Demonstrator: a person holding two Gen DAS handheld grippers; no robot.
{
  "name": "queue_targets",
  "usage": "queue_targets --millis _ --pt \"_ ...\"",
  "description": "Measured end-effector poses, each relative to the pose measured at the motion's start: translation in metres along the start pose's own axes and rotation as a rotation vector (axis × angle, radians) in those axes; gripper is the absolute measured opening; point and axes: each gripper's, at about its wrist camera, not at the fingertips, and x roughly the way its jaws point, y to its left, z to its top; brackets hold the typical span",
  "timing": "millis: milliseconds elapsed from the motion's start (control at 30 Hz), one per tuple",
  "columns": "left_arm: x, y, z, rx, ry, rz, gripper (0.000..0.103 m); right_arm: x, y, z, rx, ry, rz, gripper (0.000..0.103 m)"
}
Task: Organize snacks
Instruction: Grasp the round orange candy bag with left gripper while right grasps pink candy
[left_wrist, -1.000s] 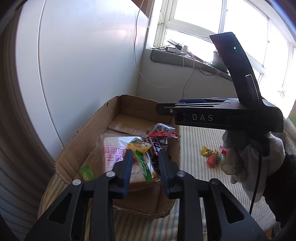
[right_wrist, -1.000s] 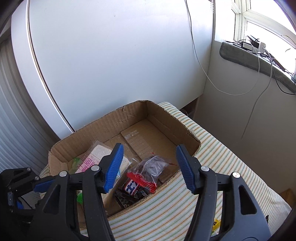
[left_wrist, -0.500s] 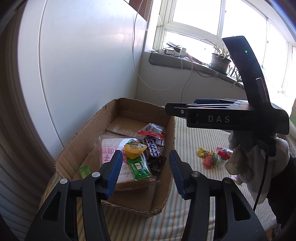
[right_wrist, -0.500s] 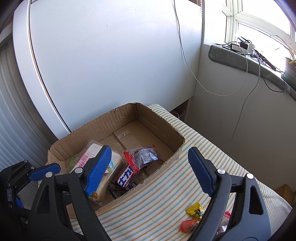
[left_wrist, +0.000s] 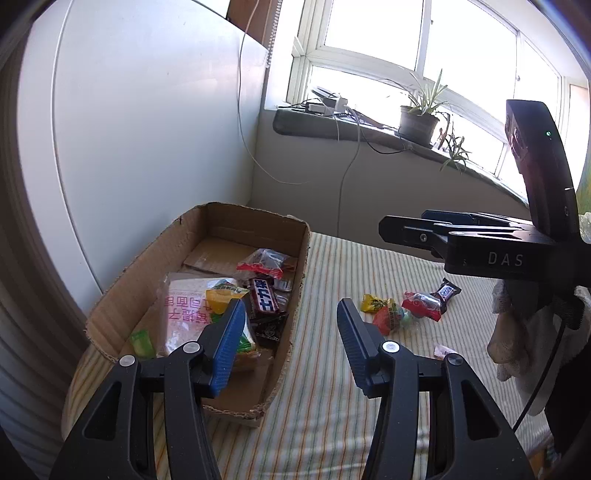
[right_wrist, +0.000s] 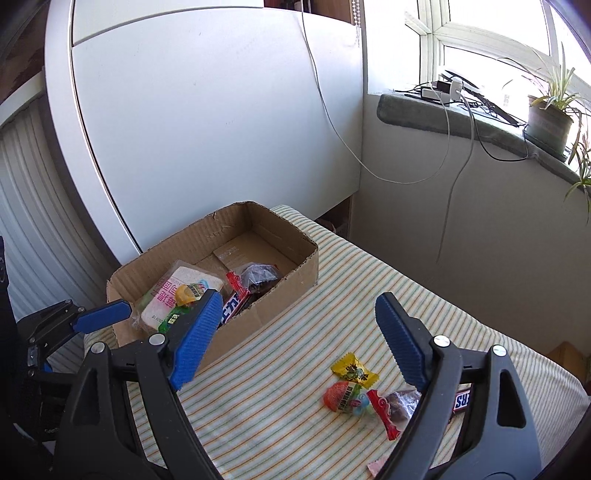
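While both my claws hang wide open with nothing in them, the loose snacks lie just ahead of my right claw (right_wrist: 295, 336) on the striped desk (right_wrist: 295, 424). Nearest is a red-sealed packet (right_wrist: 393, 406), touching an orange sweet (right_wrist: 340, 396); a yellow sweet (right_wrist: 354, 370) sits just beyond, and a Snickers (right_wrist: 461, 400) is half hidden behind my finger. These should be light, crinkly and slippery, so I would pinch each across its middle, not by the thin sealed ends. My left claw (left_wrist: 288, 332) hovers over the near wall of the box (left_wrist: 299, 280). Farther off, the box holds a bread pack (right_wrist: 173, 295) and what looks like a chocolate bar (left_wrist: 264, 301).
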Motion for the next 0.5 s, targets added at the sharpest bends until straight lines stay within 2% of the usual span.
queue_targets --millis 500 --pt "0.017 -0.047 -0.006 0.056 0.035 -0.082 0.051 -0.053 -0.057 -0.064 0.036 0.022 -0.101 0.087"
